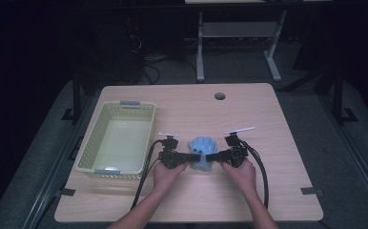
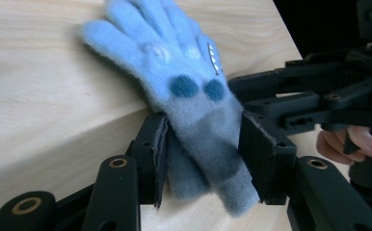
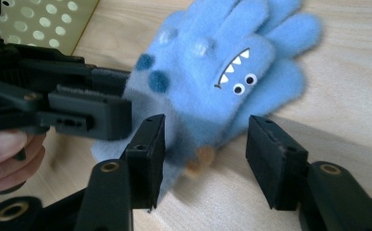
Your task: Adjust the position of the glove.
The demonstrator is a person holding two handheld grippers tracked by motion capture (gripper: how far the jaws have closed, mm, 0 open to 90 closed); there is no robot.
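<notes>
Filling the frame's middle, a pale wooden table (image 1: 268, 191) stands in a dark room; a yellow basket (image 1: 91, 143) sits left. At centre lies a blue glove (image 1: 202, 153), cuff between the left gripper (image 1: 191, 160)'s half-open jaws, the right gripper (image 1: 209, 158) gaping beside.

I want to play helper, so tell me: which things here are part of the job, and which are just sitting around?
Part of the job:
- blue gloves, a fuzzy pair with a monster face
- left gripper, jaws around the cuffs
- right gripper, jaws open either side of the gloves

Just sitting around:
- basket, pale green, to the left of the gloves
- table, wooden
</notes>
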